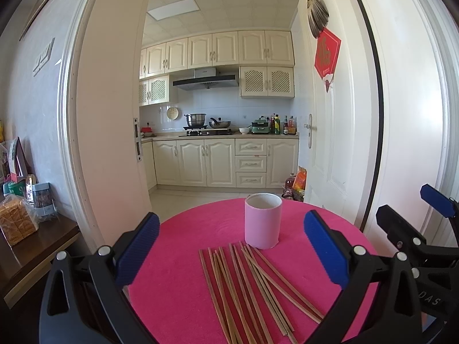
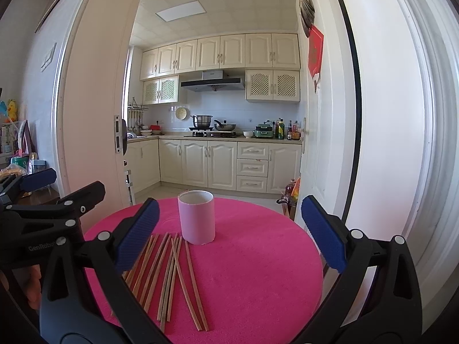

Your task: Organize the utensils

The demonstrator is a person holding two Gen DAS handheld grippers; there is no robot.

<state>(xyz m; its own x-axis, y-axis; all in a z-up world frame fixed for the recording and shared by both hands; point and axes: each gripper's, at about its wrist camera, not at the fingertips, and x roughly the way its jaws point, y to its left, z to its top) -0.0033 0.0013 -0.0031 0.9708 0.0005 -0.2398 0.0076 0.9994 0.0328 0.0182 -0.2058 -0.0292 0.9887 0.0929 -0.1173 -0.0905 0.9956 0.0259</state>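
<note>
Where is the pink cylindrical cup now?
The pink cylindrical cup stands upright on the round pink table, just behind the loose wooden chopsticks, centre in both wrist views.

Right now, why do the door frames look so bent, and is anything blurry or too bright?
Left wrist view: the fisheye lens bows the door frame; the pink cup and chopsticks stay sharp. Right wrist view: same bending at the edges, dark corners, and the ceiling light is washed out white.

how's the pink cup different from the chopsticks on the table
The pink cup stands upright; the chopsticks lie flat, loosely fanned. The cup is one wide cylinder; the chopsticks are many thin brown sticks. Both rest on the pink round table, untouched by either gripper.
</note>
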